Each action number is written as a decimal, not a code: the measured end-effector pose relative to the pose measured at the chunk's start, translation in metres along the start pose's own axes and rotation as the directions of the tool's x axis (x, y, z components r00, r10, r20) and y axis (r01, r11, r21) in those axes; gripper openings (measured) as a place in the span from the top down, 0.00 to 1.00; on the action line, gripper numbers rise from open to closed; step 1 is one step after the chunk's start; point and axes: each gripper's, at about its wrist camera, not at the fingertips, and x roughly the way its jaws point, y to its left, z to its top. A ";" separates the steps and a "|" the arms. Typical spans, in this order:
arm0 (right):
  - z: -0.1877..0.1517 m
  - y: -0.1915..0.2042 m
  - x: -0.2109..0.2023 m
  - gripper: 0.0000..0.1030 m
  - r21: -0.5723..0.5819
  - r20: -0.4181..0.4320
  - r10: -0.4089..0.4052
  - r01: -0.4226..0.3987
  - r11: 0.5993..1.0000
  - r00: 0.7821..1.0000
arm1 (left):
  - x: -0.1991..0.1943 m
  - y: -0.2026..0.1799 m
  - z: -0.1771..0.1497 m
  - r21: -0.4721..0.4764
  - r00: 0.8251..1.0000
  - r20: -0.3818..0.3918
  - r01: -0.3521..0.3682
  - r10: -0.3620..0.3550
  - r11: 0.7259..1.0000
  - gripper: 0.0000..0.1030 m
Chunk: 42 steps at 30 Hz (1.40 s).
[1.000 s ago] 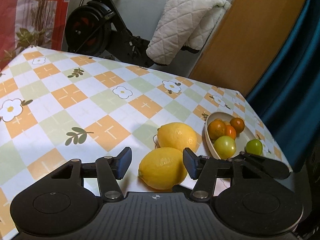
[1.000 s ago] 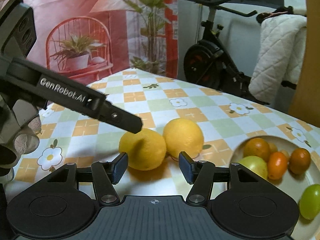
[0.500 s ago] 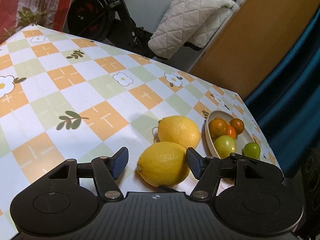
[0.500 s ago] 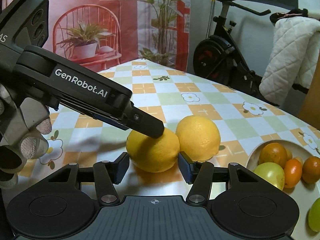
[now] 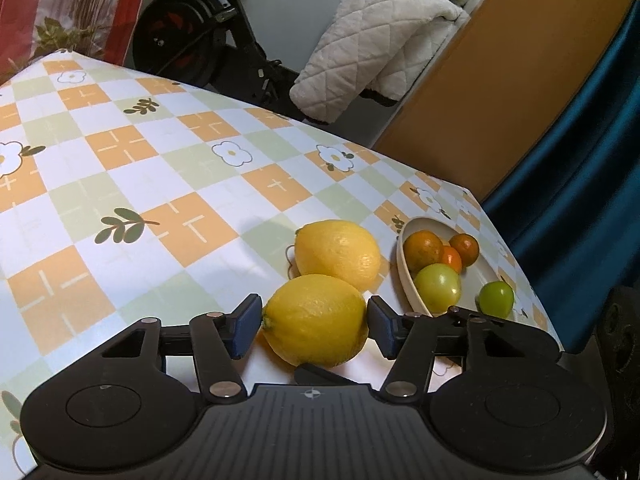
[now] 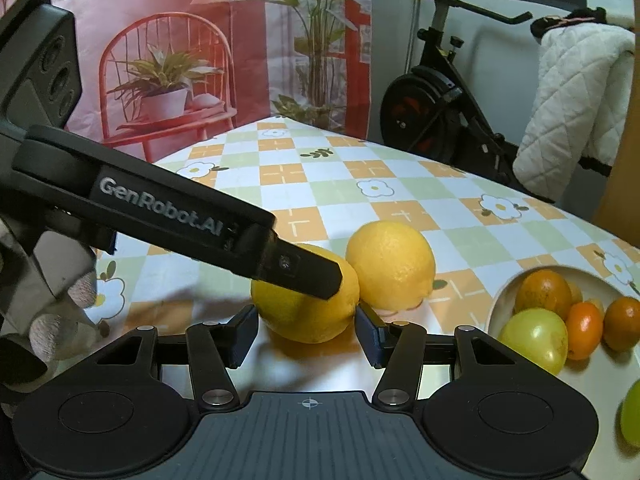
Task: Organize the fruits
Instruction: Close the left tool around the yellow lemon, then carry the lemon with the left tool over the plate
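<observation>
Two yellow lemons lie side by side on the checked tablecloth. The near lemon (image 5: 316, 312) (image 6: 296, 320) sits between the pads of both grippers. My left gripper (image 5: 314, 324) is closing on it, and its pads touch the lemon's two ends. In the right wrist view one of its fingers (image 6: 296, 268) crosses over the lemon's top. My right gripper (image 6: 306, 328) has its pads against the lemon's sides; one fingertip (image 5: 324, 374) shows under the lemon. The far lemon (image 5: 340, 252) (image 6: 390, 264) touches the near one. A white bowl (image 5: 406, 280) (image 6: 496, 304) on the right holds small oranges and green fruits.
The table's right edge runs just past the bowl, with a blue curtain (image 5: 580, 140) beyond it. An exercise bike (image 6: 424, 116) and a white quilted cloth (image 5: 372, 48) stand behind the table. A gloved hand (image 6: 44, 332) holds the left gripper.
The left jaws widened, then narrowed onto the near lemon. In the right wrist view the left gripper reached further in over the lemon. Both lemons shifted slightly right, and the right jaws narrowed a little.
</observation>
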 end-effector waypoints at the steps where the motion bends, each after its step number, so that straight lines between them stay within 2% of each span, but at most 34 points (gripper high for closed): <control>1: -0.001 -0.001 -0.002 0.52 0.009 0.003 0.002 -0.002 1.000 1.000 | -0.001 -0.001 0.000 0.004 1.000 0.001 0.001 -0.001 1.000 0.42; 12: -0.007 -0.007 -0.030 0.52 0.048 0.073 -0.025 0.022 0.999 0.997 | -0.010 -0.029 0.003 0.078 1.000 0.019 0.009 -0.011 0.997 0.42; 20: -0.009 -0.029 -0.059 0.52 0.100 0.146 -0.068 0.054 0.994 0.987 | -0.007 -0.068 0.015 0.148 0.999 0.030 0.027 -0.031 0.989 0.42; 33: -0.029 -0.098 -0.097 0.52 0.249 0.201 -0.177 0.125 0.960 0.963 | 0.039 -0.141 0.025 0.282 0.997 -0.023 0.074 -0.070 0.957 0.42; 42: -0.053 -0.137 -0.092 0.52 0.345 0.180 -0.206 0.134 0.929 0.962 | 0.070 -0.158 0.020 0.309 0.995 -0.084 0.076 -0.053 0.948 0.42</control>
